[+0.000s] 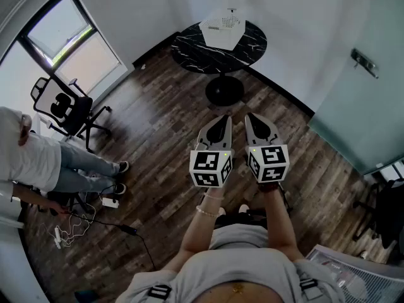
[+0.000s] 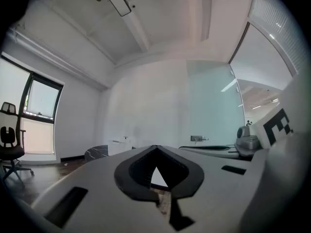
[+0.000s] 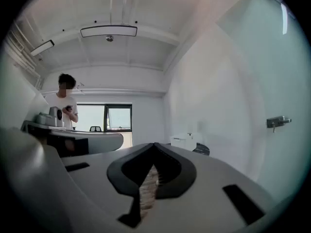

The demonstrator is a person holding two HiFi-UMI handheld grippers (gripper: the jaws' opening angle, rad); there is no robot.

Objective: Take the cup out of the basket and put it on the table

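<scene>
**A:** We're looking steeply down on a wood floor (image 1: 158,131), and both tools are up in front of the person. The left gripper (image 1: 226,118) and right gripper (image 1: 249,115) are side by side, nearly touching, with their marker cubes facing the camera.

**B:** And the jaws?

**A:** Closed on both. In the left gripper view the two tips meet at a point, with only the small hollow behind them and nothing in it. The right gripper view shows the same: tips together, ribbed pads facing each other, no load.

**B:** So both are empty. Where's the cup?

**A:** I can't pick it out. The white basket (image 1: 222,28) sits on the far side of a round dark marble table (image 1: 189,48), well ahead of the grippers. From this height it's too small to see inside.

**B:** How do the grippers sit relative to the table?

**A:** They're well apart from it, both noses aimed toward it. The table's black foot (image 1: 223,91) is on the floor between them and the basket.

**B:** What else is in the room?

**A:** An office chair (image 1: 60,106) is on the left under the window (image 1: 69,36). Another person (image 1: 38,160) is beside it, with cables (image 1: 82,223) trailing across the boards near their feet. On the right there's a frosted glass door (image 1: 360,112) with a metal handle (image 1: 365,62).
</scene>
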